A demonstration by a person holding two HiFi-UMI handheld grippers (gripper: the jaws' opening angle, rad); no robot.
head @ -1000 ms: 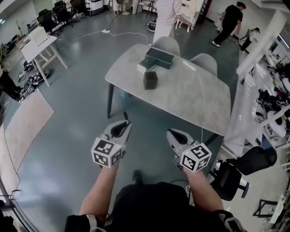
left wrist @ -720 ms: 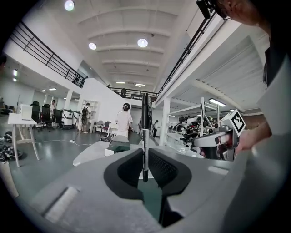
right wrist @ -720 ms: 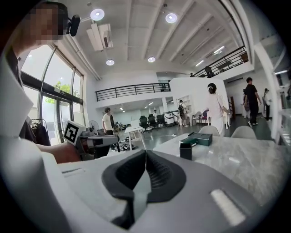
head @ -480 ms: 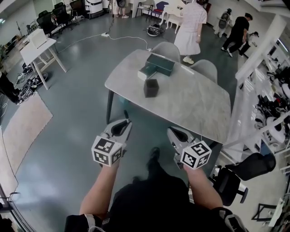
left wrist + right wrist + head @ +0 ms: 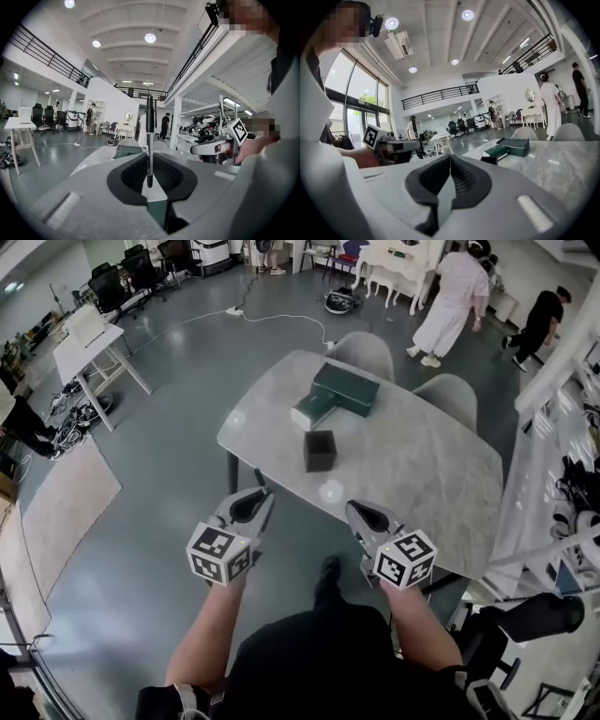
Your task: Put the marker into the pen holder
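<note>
Bright, even light comes from round ceiling lamps (image 5: 150,37). Glare spots dot the table (image 5: 412,465). Both gripper views bulge, with black corners.

1. Big open hall with a glossy grey-green floor (image 5: 169,399) and a pale rug (image 5: 66,512) off to one side.
2. Grey marble-look table (image 5: 422,474), two grey chairs (image 5: 367,352) tucked behind it.
3. White desk (image 5: 86,338) and black office chairs (image 5: 141,263) further back.
4. Round ceiling lights (image 5: 150,37), a railed mezzanine (image 5: 42,51), tall windows (image 5: 361,89).
</note>
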